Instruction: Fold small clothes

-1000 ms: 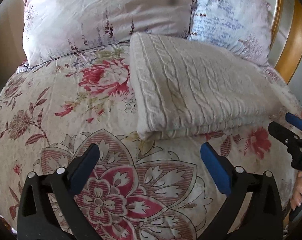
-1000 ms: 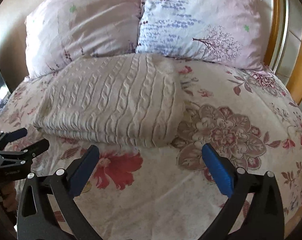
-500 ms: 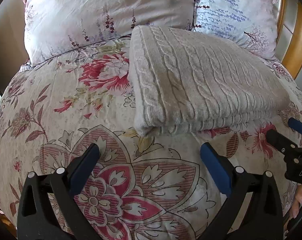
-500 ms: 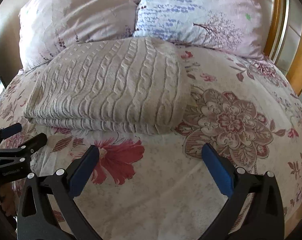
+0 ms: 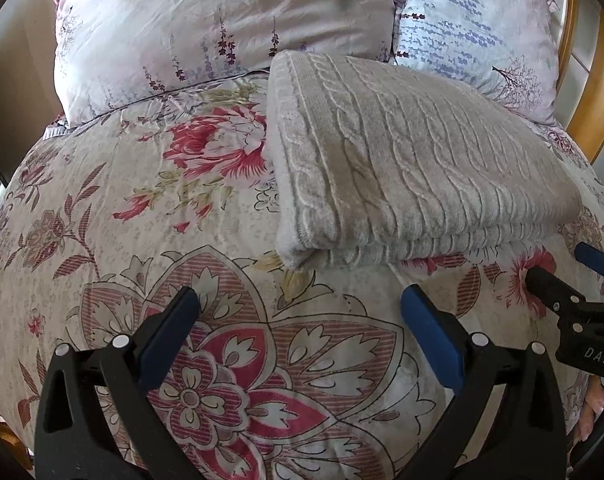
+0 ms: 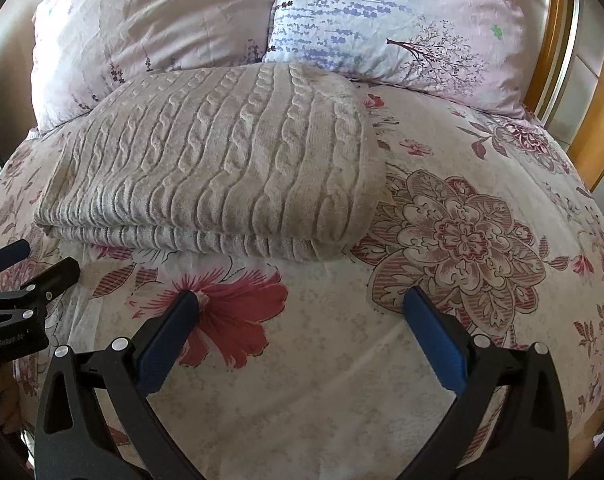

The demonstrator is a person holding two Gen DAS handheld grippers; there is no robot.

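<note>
A cream cable-knit sweater (image 5: 414, 168) lies folded in a thick rectangle on the floral bedspread (image 5: 141, 240), its folded edge facing me. It also shows in the right wrist view (image 6: 221, 160). My left gripper (image 5: 299, 304) is open and empty, just short of the sweater's near left corner. My right gripper (image 6: 302, 300) is open and empty, a little before the sweater's near edge. The right gripper shows at the right edge of the left wrist view (image 5: 570, 280), and the left gripper at the left edge of the right wrist view (image 6: 29, 268).
Two floral pillows (image 6: 153, 20) (image 6: 402, 20) lean behind the sweater. A wooden headboard (image 6: 594, 120) curves along the right. The bedspread (image 6: 462, 240) runs wide to the sweater's right.
Both grippers have moved forward toward the sweater, which now looks larger and nearer. Both stay open. The sweater has not moved.
</note>
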